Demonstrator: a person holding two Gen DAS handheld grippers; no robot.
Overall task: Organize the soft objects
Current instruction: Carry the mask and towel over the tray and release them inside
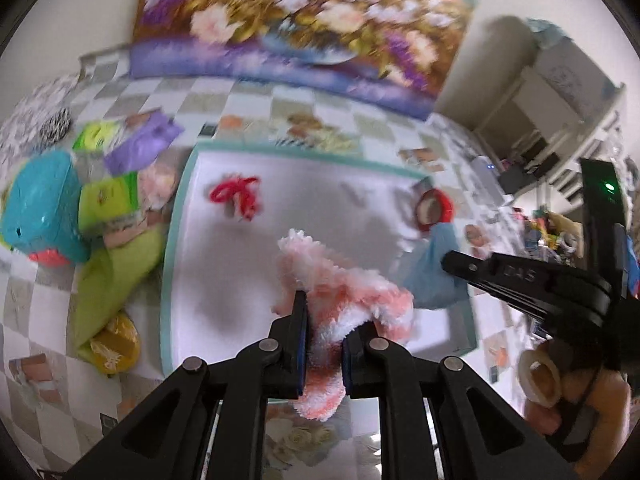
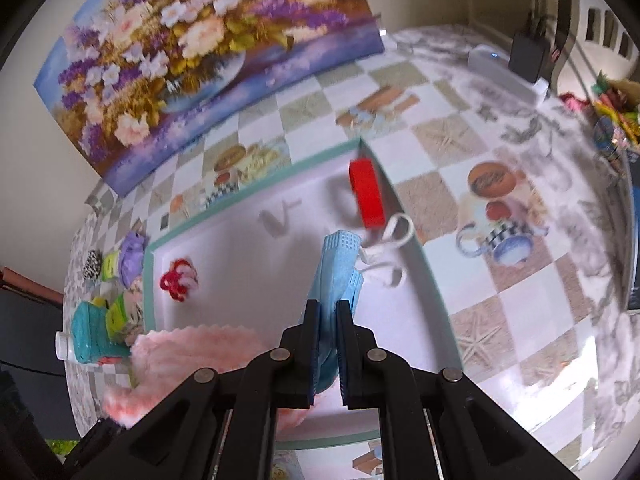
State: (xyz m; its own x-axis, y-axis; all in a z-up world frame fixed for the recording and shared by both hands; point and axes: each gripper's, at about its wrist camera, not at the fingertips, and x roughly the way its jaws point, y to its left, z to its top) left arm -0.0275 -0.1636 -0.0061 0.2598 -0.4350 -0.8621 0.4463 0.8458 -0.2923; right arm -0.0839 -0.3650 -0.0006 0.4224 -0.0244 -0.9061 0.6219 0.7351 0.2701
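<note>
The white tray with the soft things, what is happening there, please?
A person holds a gripper in each hand above the white tray. The left gripper is shut on a fluffy pink and white cloth. The right gripper is shut on a blue face mask, whose white loops hang free. A red yarn bundle and a red tape roll lie on the tray.

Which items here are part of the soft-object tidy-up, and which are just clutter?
In play:
- pink fluffy cloth, clamped in left gripper
- blue face mask, clamped in right gripper
- red yarn tangle
- white tray

Lying about:
- teal toy
- green pouch
- flower painting
- tape roll
</note>
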